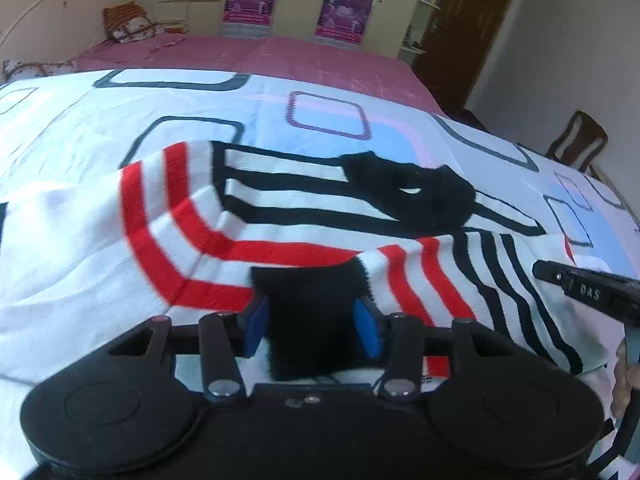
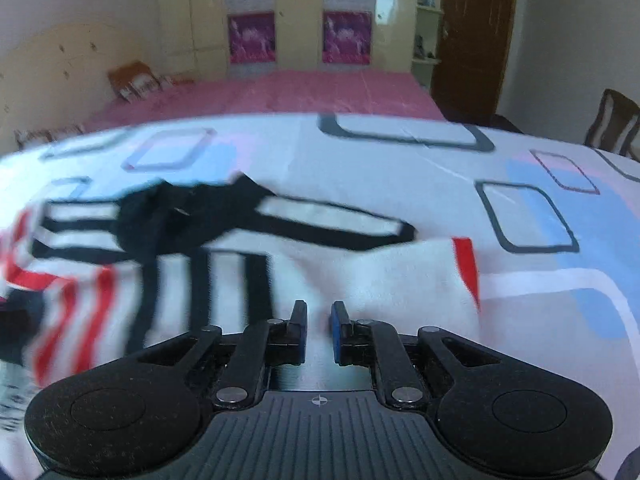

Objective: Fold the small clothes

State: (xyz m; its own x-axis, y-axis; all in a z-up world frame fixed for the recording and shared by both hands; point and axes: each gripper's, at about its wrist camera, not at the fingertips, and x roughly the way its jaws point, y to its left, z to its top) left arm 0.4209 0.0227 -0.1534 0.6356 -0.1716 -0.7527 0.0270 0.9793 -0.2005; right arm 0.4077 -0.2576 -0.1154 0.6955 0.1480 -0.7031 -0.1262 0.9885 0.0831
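A small white shirt [image 1: 296, 220] with red and black stripes and a black collar lies on the patterned bedsheet [image 1: 72, 128]. My left gripper [image 1: 314, 326] is shut on a black cuff or hem of the shirt, bunched between its blue pads [image 1: 370, 330]. The right gripper shows at the right edge of the left wrist view [image 1: 588, 290]. In the right wrist view the shirt [image 2: 240, 252] lies ahead, blurred. My right gripper [image 2: 319, 320] hovers over white cloth, its jaws a narrow gap apart with nothing seen between them.
The white sheet with blue, pink and black rectangles [image 2: 520, 216] covers the near bed. A pink bedspread [image 1: 280, 56] lies beyond, with pillows [image 1: 132, 24] at far left. A wardrobe with posters [image 2: 300, 20], a brown door [image 2: 472, 40] and a chair [image 1: 576, 144] stand behind.
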